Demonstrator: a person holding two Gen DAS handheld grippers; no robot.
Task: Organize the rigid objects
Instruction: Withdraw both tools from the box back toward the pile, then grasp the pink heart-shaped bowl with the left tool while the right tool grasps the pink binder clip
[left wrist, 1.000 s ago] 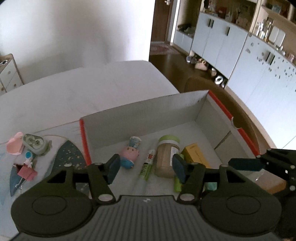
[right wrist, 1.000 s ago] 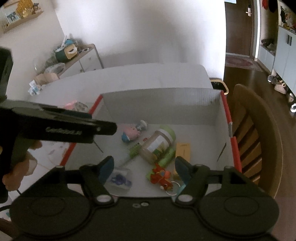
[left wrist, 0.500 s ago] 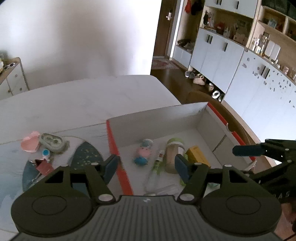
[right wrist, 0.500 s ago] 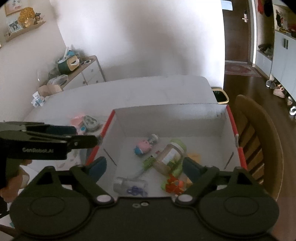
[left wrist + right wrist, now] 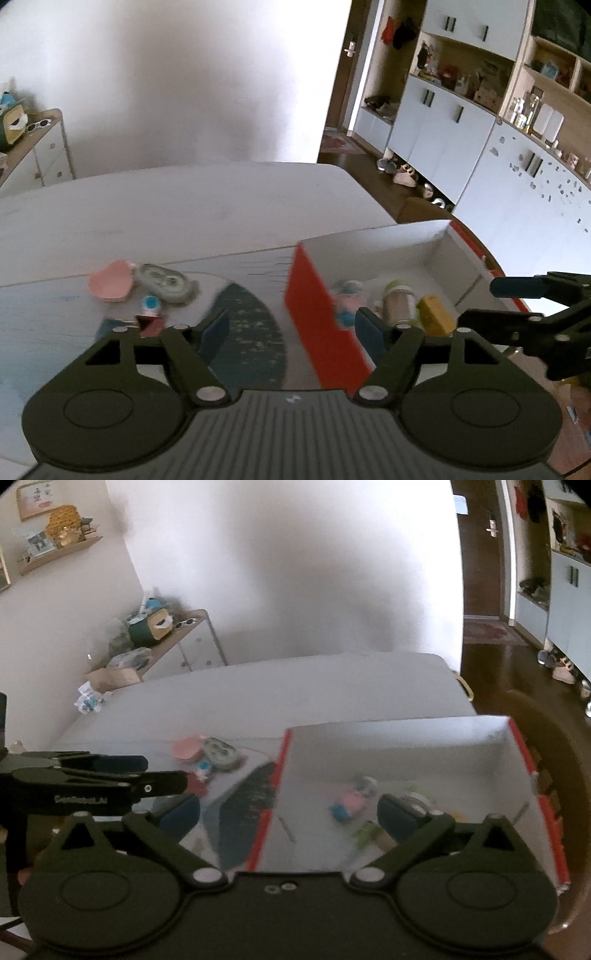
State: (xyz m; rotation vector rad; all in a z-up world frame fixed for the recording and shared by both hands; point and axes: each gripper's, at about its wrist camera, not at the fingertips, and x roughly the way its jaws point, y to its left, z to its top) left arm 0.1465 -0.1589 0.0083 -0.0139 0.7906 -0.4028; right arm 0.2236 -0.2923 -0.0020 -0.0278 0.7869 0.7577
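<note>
A white cardboard box [image 5: 369, 240] with red outer sides sits on the table and holds a pink pig toy [image 5: 347, 295], a tan jar [image 5: 397, 299] and a yellow carton [image 5: 434, 314]. To its left lie a pink piece [image 5: 110, 284], a grey-green case [image 5: 162, 282] and small bits on a dark blue mat [image 5: 247, 332]. My left gripper [image 5: 291, 332] hovers over the box's left red wall, jaws opening, nothing between them. My right gripper [image 5: 288, 812] hangs near the same wall [image 5: 273, 794], jaws opening wide and empty. The pig toy [image 5: 349, 801] and a green tube [image 5: 365, 834] show in the box.
A wooden chair [image 5: 569, 775] stands right of the box. A low cabinet [image 5: 177, 642] with clutter is at the back left, and white cupboards [image 5: 443, 129] line the right wall. The far half of the table [image 5: 166, 206] is bare white.
Both grippers have drawn back and to the left from above the box's inside to its left wall. Both pairs of jaws have spread wider; neither holds anything.
</note>
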